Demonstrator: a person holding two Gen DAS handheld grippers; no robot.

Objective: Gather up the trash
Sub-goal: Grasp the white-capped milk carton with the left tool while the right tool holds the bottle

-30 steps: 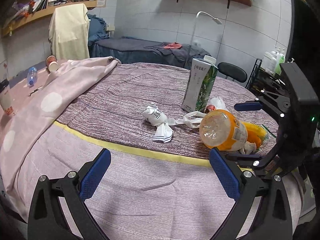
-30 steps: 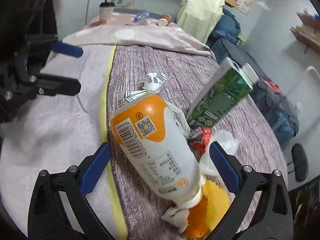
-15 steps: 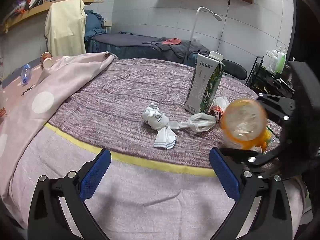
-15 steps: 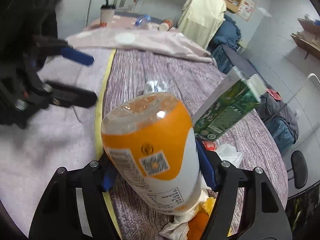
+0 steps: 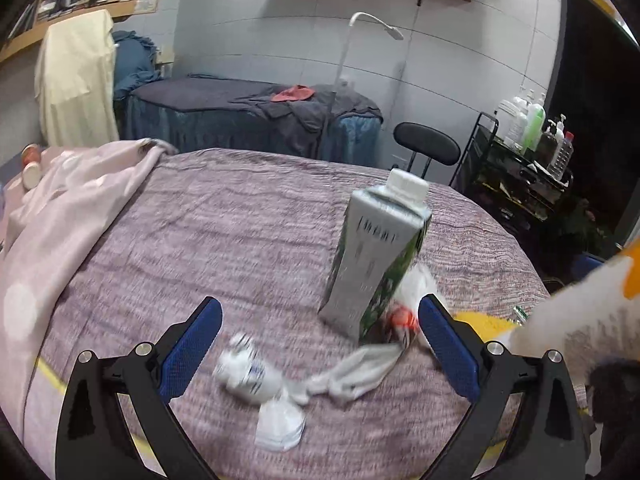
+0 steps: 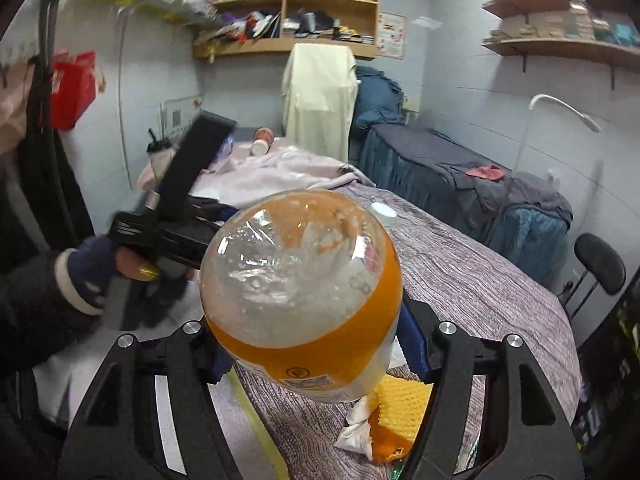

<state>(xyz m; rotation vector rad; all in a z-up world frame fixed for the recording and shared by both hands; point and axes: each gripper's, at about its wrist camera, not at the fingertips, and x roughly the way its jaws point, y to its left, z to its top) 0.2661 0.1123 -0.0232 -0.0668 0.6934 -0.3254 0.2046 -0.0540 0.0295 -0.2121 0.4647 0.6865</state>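
My right gripper (image 6: 316, 344) is shut on an empty orange-and-white plastic bottle (image 6: 304, 292) and holds it lifted above the bed, its base toward the camera. The bottle also shows blurred at the right edge of the left wrist view (image 5: 584, 312). My left gripper (image 5: 320, 344) is open and empty, low over the purple bedspread (image 5: 240, 224). Between its fingers lie crumpled white wrappers (image 5: 276, 392). A green-and-white carton (image 5: 376, 256) stands upright just beyond, with a red scrap (image 5: 400, 318) at its foot. Yellow foam netting (image 6: 400, 404) and orange peel lie under the bottle.
A pink blanket (image 5: 60, 216) covers the bed's left side, with cups (image 6: 262, 140) at its far end. A black chair (image 5: 426, 148) and a trolley with bottles (image 5: 524, 148) stand beyond the bed on the right. A massage bed (image 5: 248, 116) is behind.
My right gripper closed on the bottle and lifted it off the bed, swinging it up. My left gripper moved forward toward the wrappers and the carton.
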